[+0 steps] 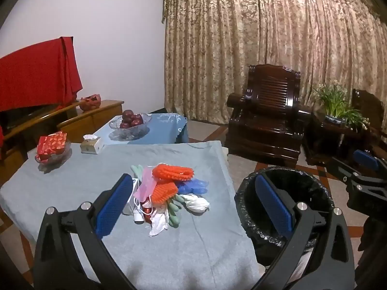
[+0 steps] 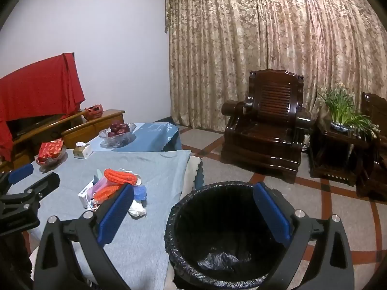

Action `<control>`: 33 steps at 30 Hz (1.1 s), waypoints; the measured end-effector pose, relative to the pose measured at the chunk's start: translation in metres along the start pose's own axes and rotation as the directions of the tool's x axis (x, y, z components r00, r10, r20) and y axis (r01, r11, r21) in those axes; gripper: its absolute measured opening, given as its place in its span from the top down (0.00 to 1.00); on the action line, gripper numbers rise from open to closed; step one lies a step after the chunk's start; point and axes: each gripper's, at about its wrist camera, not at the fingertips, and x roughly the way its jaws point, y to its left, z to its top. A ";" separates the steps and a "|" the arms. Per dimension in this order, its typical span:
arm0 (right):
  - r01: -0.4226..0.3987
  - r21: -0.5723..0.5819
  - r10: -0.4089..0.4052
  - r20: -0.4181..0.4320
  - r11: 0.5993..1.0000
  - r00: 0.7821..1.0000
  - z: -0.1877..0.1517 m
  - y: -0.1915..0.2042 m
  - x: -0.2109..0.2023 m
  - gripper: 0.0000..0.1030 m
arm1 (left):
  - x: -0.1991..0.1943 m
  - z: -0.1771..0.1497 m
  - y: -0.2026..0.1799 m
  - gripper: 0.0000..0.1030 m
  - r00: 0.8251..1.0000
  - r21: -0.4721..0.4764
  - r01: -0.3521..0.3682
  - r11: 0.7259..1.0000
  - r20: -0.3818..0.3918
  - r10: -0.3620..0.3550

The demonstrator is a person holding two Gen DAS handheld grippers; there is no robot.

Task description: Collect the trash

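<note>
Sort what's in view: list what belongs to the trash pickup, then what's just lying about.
For the job:
- trash pile on the grey cloth
- bin with black liner

Lying about:
- apple bowl
- tissue box
- red packet dish
- armchair
- potted plant

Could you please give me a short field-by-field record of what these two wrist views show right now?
setting: living room, grey-covered table
trash pile: orange foam nets, gloves, mask, small box heaped mid-table
bin: black-lined trash bin on the floor by the table's right edge, only the liner visible inside
left gripper: open, holding nothing, aimed at the pile
right gripper: open, holding nothing, above the bin
other items: apple bowl, tissue box, red-wrapped dish
progress: nothing picked up yet
</note>
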 end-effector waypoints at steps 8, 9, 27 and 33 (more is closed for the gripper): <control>-0.001 0.001 0.001 -0.004 1.000 1.000 0.000 0.000 0.000 0.06 | -0.004 -0.002 -0.001 0.05 1.000 0.012 0.004 1.000 0.009 -0.004; -0.001 0.001 0.001 -0.003 1.000 1.000 0.000 0.000 0.000 0.06 | 0.000 -0.002 -0.001 0.05 1.000 0.013 0.004 1.000 0.008 -0.004; 0.001 -0.001 -0.001 -0.005 1.000 1.000 0.000 0.000 0.000 0.06 | 0.001 -0.001 -0.001 0.05 1.000 0.013 0.006 1.000 0.005 -0.006; 0.002 -0.002 -0.002 -0.005 1.000 1.000 0.000 0.001 0.000 0.06 | 0.001 -0.003 -0.001 0.05 1.000 0.011 0.004 1.000 0.008 -0.004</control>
